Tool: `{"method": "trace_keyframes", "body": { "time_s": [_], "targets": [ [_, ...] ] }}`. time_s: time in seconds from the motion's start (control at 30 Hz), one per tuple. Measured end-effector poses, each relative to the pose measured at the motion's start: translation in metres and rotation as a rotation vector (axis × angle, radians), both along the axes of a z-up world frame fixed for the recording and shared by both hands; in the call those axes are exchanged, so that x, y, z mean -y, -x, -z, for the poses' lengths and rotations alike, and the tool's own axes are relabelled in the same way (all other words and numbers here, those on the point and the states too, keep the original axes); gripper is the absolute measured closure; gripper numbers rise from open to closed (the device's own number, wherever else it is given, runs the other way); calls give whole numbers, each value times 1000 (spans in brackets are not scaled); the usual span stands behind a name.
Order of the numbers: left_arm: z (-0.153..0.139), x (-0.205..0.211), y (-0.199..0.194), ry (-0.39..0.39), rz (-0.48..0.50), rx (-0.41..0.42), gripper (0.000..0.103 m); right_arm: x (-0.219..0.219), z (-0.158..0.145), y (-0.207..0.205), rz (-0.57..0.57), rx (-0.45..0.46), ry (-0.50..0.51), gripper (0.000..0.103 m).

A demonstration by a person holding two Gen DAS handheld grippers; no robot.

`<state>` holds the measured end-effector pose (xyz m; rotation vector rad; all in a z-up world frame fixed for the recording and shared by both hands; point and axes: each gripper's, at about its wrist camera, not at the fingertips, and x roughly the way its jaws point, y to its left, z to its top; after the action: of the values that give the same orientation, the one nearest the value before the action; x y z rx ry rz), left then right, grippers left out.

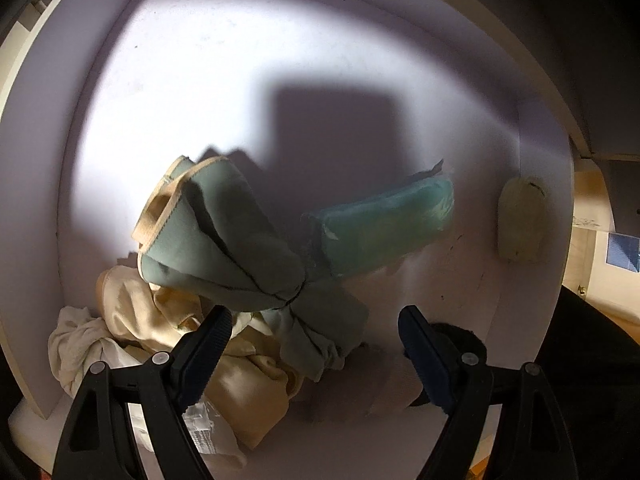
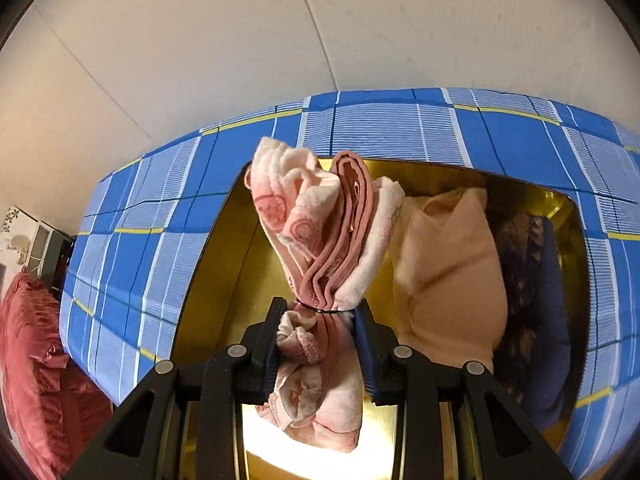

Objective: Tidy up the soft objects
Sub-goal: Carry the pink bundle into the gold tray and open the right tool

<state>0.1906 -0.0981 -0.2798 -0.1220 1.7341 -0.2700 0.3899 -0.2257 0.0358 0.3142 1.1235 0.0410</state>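
In the left wrist view my left gripper stands open above a white compartment, nothing between its fingers. Just ahead lies a grey-green towel bundle tied in the middle, with a teal bundle to its right and cream cloths heaped at the lower left. In the right wrist view my right gripper is shut on a pink towel bundle bound with a black band. It hangs over the open top of a blue plaid storage box with a gold lining.
Inside the plaid box lie a peach cushion and a dark patterned cloth. A red pillow sits left of the box. A pale pouch lies at the compartment's right. White walls bound the compartment.
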Motion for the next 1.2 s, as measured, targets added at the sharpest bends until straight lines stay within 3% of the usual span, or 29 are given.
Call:
{"method": "trace_keyframes", "body": {
  "time_s": [0.13, 0.23, 0.27, 0.4, 0.77, 1.2],
  "targets": [
    [5, -3, 5, 0, -13, -6, 17, 1, 6, -14, 21, 3, 31, 66],
    [7, -6, 6, 1, -20, -7, 17, 5, 7, -20, 47, 11, 60, 49],
    [7, -5, 6, 1, -20, -7, 17, 7, 6, -19, 57, 21, 58, 47],
    [9, -4, 8, -5, -15, -16, 17, 12, -4, -7, 43, 55, 24, 47],
    [15, -1, 10, -17, -14, -9, 17, 24, -32, 55, -16, 114, 72, 41],
    [21, -3, 10, -11, -21, -6, 17, 23, -30, 108, -64, 106, 81, 40]
  ]
}}
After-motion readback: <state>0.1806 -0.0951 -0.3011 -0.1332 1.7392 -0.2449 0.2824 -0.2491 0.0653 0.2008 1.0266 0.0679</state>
